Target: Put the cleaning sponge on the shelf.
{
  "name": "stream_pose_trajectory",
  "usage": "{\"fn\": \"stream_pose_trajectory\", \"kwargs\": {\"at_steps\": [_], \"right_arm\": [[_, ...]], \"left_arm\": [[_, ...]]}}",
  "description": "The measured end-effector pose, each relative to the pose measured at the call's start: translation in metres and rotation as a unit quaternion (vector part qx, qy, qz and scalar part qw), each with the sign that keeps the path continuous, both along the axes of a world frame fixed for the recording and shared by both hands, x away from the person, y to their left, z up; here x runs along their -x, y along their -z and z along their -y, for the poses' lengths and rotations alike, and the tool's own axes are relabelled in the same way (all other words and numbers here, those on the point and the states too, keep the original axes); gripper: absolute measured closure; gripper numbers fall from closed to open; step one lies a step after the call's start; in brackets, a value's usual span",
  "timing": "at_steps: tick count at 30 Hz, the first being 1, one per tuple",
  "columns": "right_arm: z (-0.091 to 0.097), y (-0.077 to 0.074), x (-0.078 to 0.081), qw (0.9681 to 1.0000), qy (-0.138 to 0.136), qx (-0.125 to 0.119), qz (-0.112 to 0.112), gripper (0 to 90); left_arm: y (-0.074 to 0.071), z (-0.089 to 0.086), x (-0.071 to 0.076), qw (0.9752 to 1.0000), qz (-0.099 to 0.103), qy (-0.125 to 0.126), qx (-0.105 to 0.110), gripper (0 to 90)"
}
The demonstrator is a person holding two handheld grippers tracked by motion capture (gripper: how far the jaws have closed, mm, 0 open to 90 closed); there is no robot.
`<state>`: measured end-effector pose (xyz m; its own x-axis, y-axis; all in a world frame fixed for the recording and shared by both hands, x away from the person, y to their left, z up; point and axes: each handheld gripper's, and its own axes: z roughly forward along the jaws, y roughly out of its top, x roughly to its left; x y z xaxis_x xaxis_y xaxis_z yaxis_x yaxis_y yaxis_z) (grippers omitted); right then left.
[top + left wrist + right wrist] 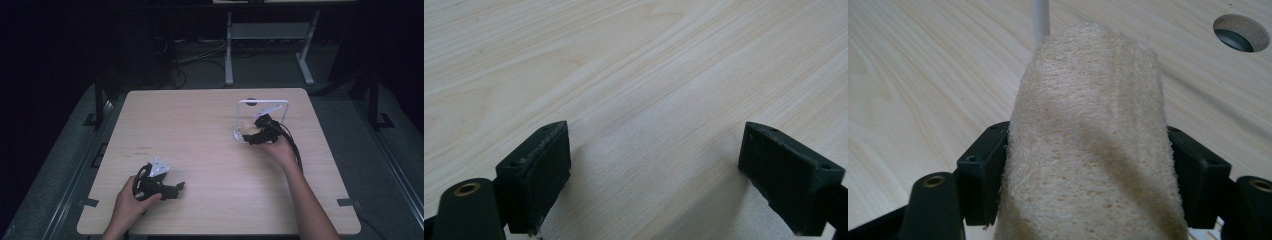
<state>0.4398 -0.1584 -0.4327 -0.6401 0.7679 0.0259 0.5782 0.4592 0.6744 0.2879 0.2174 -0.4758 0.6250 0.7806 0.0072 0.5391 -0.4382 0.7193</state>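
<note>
A beige loofah sponge [1090, 115] stands between the jaws of my right gripper [1088, 172], which is shut on its lower part. In the high view this gripper [248, 136] is at the table's right rear, held by a hand, with the sponge [244, 125] against the left post of a white wire stand [263, 102]. A white rod [1040, 20] of that stand rises just behind the sponge. My left gripper [177, 189] rests low at the table's front left. Its jaws [654, 170] are spread wide over bare wood, with nothing between them.
The light wooden table [200, 130] has a round cable hole [1241, 32] near the stand, also seen as a dark spot [251, 100] at the back. Beyond the far edge are a white table frame [229, 50] and floor cables.
</note>
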Motion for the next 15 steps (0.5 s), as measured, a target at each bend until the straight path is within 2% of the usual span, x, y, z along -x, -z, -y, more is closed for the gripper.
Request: {"fn": "stream_pose_trajectory", "kwargs": {"at_steps": [15], "right_arm": [[0.001, 0.012, -0.009, 0.9999, 0.007, 0.009, -0.01, 27.4]], "left_arm": [[0.0, 0.0, 0.0, 1.0, 0.0, 0.0, 0.0, 12.8]]}}
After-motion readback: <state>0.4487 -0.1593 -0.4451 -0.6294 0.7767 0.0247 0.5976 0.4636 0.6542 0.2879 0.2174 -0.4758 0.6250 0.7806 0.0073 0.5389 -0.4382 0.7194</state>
